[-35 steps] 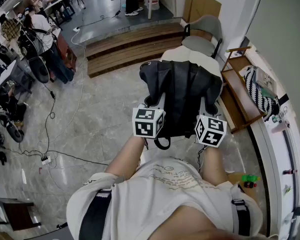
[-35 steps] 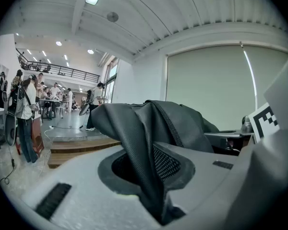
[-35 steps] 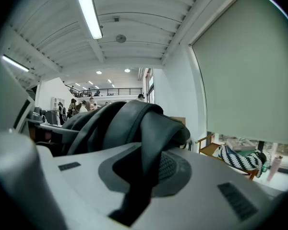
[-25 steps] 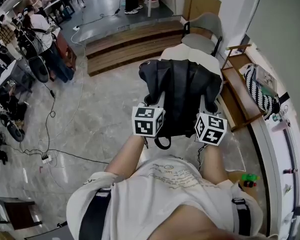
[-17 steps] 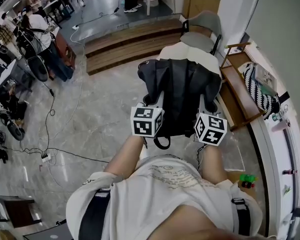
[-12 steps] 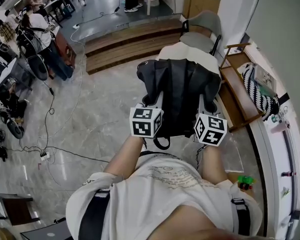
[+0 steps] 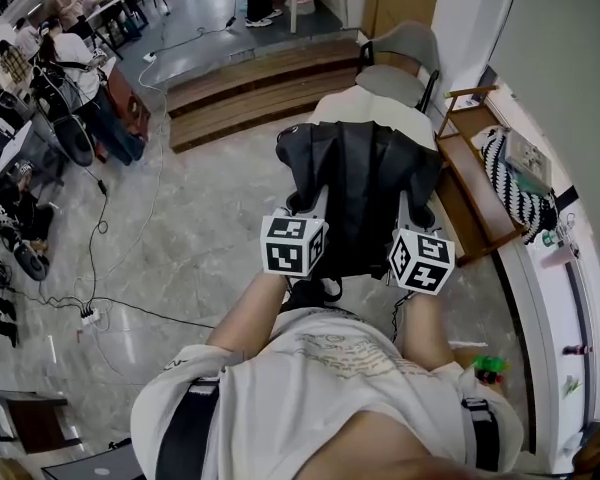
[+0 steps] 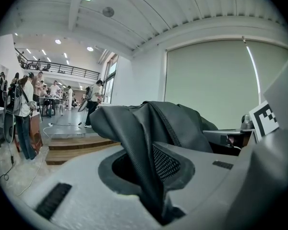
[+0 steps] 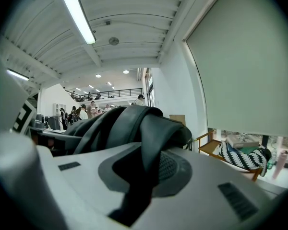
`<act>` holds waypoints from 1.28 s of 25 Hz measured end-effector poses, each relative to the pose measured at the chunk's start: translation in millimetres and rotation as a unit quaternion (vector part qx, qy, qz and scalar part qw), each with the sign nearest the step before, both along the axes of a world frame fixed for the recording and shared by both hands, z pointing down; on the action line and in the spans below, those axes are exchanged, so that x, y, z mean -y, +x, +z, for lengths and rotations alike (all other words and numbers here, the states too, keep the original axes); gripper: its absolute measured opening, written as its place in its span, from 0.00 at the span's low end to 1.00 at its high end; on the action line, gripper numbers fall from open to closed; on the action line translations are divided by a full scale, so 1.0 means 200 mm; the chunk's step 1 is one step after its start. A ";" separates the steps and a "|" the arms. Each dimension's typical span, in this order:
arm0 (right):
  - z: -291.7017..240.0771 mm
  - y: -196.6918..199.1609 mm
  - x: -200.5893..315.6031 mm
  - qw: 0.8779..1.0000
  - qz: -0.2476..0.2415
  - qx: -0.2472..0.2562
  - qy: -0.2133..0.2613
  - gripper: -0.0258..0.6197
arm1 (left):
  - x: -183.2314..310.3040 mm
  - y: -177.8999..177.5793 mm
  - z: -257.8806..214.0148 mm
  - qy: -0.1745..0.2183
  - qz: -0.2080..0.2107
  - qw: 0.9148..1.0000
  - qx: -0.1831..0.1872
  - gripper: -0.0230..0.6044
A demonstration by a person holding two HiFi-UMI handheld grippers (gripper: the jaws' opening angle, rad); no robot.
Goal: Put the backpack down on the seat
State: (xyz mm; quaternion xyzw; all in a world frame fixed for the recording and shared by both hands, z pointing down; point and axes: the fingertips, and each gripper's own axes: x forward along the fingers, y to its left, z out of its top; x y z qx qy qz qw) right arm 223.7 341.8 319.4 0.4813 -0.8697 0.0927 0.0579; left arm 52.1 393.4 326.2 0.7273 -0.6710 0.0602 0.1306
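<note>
A black backpack (image 7: pixel 360 188) hangs in the air between my two grippers, in front of the person's chest. My left gripper (image 7: pixel 306 211) is shut on its left shoulder strap (image 8: pixel 144 147), which runs down between the pads. My right gripper (image 7: pixel 412 218) is shut on the right strap (image 9: pixel 149 157) in the same way. Just beyond the backpack stands a pale cushioned seat (image 7: pixel 365 108), partly hidden by the bag. A grey chair (image 7: pixel 395 63) stands behind that seat, by the wall.
A wooden shelf unit (image 7: pixel 475 193) with a striped black-and-white bag (image 7: pixel 515 183) stands at the right. Wooden steps (image 7: pixel 250 88) run across the back. Cables (image 7: pixel 100 298) lie on the marble floor at left, where several people sit at desks (image 7: pixel 50 78).
The backpack and both grippers have drifted slightly forward toward the pale seat. Both grips on the straps are unchanged.
</note>
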 end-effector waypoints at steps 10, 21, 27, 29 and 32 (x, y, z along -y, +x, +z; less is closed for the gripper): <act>0.06 -0.07 0.15 1.000 0.001 -0.013 -0.002 0.12 | 0.17 -0.07 0.09 -0.003 0.006 1.000 -0.014 0.16; 0.02 -0.31 0.63 1.000 -0.001 -0.025 -0.002 0.12 | 0.64 -0.30 0.06 -0.004 0.014 1.000 -0.025 0.16; -0.03 -0.48 0.89 1.000 0.000 -0.025 0.000 0.12 | 0.91 -0.47 0.01 0.000 0.018 1.000 -0.025 0.16; -0.05 -0.56 0.98 1.000 0.000 -0.027 0.000 0.12 | 0.99 -0.55 0.00 0.000 0.018 0.999 -0.027 0.16; -0.05 -0.68 1.09 1.000 -0.002 -0.028 -0.001 0.12 | 1.09 -0.66 -0.01 0.002 0.017 0.999 -0.030 0.16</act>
